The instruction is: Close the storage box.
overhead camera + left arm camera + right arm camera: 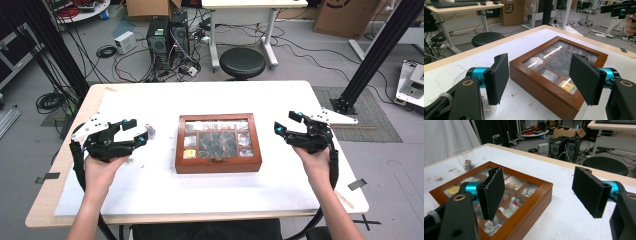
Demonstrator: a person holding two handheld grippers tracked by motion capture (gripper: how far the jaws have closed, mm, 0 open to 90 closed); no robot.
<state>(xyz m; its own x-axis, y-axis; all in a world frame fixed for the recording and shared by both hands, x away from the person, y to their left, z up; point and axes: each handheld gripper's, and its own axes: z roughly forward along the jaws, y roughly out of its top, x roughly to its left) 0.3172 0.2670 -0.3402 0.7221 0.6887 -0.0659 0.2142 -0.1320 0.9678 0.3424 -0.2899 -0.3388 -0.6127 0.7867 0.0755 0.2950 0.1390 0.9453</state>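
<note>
Near edge of the white counter [150, 190]: two forearms come in from below, each hand holding a hand-held gripper. Left hand-held gripper [141, 131] sits left of the wooden box [218, 166], jaws apart, nothing between them; a small clear cup [464, 155] with a dark item inside stands just beside its tips. Right hand-held gripper [286, 123] is raised to the right of the box, jaws spread wide, nothing between the pads. The box rests mid-counter, glass lid shut, compartments holding wrapped packets; a yellow label [566, 85] shows in the near-left compartment, print too small to read. Far beyond, on the floor, a black stool [242, 62], computer towers [167, 35], and a cardboard carton [512, 11] marked "SF".
</note>
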